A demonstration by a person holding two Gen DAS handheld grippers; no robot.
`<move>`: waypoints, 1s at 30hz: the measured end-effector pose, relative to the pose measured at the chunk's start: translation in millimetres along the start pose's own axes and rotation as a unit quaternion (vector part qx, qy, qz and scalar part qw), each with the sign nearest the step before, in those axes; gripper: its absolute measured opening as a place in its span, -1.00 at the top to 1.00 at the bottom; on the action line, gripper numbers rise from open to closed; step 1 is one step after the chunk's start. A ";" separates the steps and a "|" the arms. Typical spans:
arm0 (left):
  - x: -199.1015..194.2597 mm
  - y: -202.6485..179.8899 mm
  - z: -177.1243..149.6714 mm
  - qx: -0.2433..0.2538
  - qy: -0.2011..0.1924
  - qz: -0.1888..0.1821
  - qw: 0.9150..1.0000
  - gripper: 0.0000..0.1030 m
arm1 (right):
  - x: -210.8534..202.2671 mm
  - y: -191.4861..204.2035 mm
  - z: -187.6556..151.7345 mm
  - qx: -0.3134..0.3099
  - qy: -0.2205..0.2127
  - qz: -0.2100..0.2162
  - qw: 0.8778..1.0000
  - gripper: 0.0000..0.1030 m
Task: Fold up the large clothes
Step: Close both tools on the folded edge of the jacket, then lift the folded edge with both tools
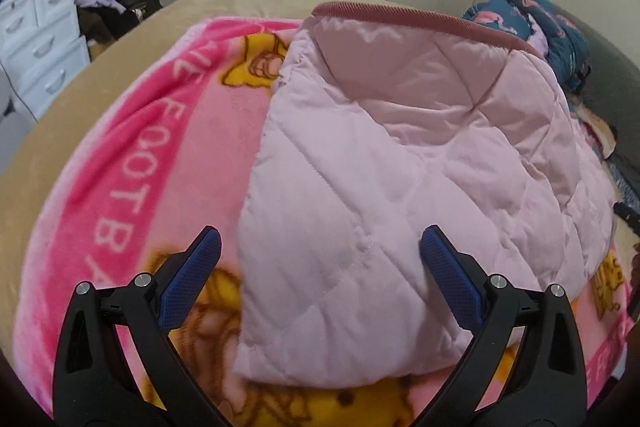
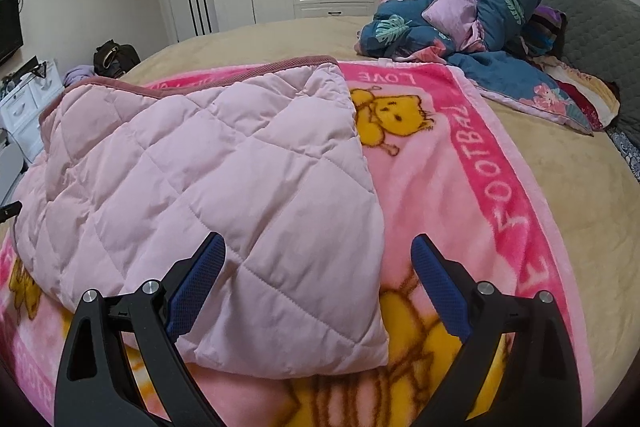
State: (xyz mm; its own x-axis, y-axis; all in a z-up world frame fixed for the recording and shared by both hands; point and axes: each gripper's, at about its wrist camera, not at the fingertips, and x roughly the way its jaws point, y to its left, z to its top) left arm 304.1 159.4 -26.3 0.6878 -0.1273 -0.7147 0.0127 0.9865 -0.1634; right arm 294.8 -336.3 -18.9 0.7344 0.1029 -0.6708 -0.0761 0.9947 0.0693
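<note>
Pink quilted coat (image 1: pixel 380 167), seemingly part-folded, lies ahead of both released tools (image 1: pixel 320 263) (image 2: pixel 318 263); next, grasp its near corners.

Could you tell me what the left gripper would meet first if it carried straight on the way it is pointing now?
Most likely the pale pink quilted garment: the open left gripper points at its near left part, which lies on the pink cartoon blanket. Depth is hard to judge through the fisheye.
</note>
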 end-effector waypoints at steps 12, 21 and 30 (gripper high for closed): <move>-8.1 -27.0 11.2 0.044 -0.045 0.032 0.998 0.77 | 8.2 18.7 5.7 -0.035 -0.021 0.004 0.999 0.56; -15.3 -26.4 66.3 0.020 -0.081 0.039 0.996 0.78 | -4.9 5.2 71.6 0.042 -0.089 0.002 0.995 0.78; 18.4 -26.0 82.3 0.015 -0.062 0.062 0.996 0.78 | 45.8 -3.8 88.0 0.068 -0.049 -0.030 0.996 0.78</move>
State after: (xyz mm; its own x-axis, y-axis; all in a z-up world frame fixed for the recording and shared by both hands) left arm 376.2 139.9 20.7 0.7693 0.0079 -0.6389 -0.0573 0.9967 -0.0567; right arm 388.1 -335.4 15.1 0.7980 0.0356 -0.6016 0.0578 0.9891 0.1352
